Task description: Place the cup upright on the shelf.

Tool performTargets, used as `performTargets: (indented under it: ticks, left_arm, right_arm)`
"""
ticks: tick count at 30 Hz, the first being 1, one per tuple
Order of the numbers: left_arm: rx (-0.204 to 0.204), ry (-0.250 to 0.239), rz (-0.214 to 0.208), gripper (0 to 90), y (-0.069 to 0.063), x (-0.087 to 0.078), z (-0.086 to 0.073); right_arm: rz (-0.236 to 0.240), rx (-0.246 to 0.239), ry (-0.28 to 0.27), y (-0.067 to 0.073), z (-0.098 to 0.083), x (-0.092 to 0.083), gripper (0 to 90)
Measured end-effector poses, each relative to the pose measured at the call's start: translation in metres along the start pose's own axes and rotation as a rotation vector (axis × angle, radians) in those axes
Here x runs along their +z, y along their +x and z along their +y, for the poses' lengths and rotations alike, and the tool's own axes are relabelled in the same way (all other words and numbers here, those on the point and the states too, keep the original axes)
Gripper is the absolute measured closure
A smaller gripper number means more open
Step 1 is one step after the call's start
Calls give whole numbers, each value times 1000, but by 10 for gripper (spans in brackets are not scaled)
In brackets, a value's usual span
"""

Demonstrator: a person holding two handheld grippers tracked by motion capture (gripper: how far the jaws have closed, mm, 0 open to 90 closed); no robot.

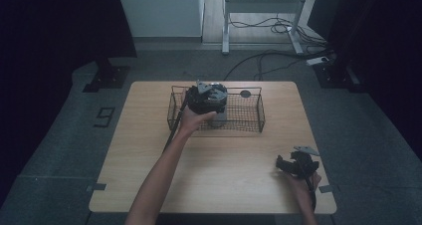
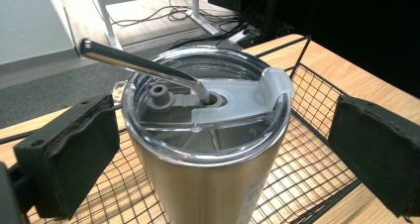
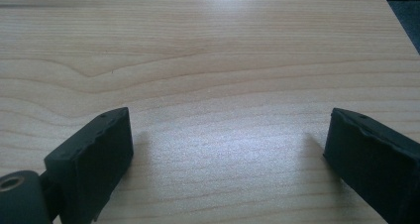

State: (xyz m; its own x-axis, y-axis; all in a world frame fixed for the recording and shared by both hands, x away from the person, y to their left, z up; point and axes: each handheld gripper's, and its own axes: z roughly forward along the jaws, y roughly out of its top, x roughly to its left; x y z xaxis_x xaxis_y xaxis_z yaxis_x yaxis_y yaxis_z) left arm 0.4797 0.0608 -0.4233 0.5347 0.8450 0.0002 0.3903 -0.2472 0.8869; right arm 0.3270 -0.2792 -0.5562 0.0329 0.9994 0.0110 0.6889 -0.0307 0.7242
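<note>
A steel tumbler (image 2: 208,184) with a clear lid (image 2: 233,92) and a bent metal straw (image 2: 138,64) stands upright inside a black wire basket (image 2: 317,100). My left gripper (image 2: 223,140) is open, its two black pads either side of the tumbler's top and apart from it. In the high view the left gripper (image 1: 206,98) hovers over the basket (image 1: 261,113), covering most of the tumbler (image 1: 220,117). My right gripper (image 1: 286,164) is open and holds nothing, low over bare wood near the table's front right; in its own view the right gripper (image 3: 228,135) has its jaws spread wide.
The basket sits at the middle back of the wooden table (image 1: 149,160). A small dark round thing (image 1: 245,93) lies by the basket's far rim. Beyond the table are cables on the floor (image 1: 268,60) and a white frame (image 1: 259,6).
</note>
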Motion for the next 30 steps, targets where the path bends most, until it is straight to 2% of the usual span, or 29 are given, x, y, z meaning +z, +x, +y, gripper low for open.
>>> performTargets:
  ticks: [16, 24, 30]
  left_arm:
    - [-10, 5, -3, 0, 9, -27, -17]
    - [29, 28, -31, 0, 8, -43, -32]
    - [36, 45, -53, 4, 5, -56, -45]
  right_arm:
    - [0, 0, 0, 0, 0, 0, 44]
    - [0, 0, 0, 0, 0, 0, 44]
    - [-1, 0, -1, 0, 0, 0, 44]
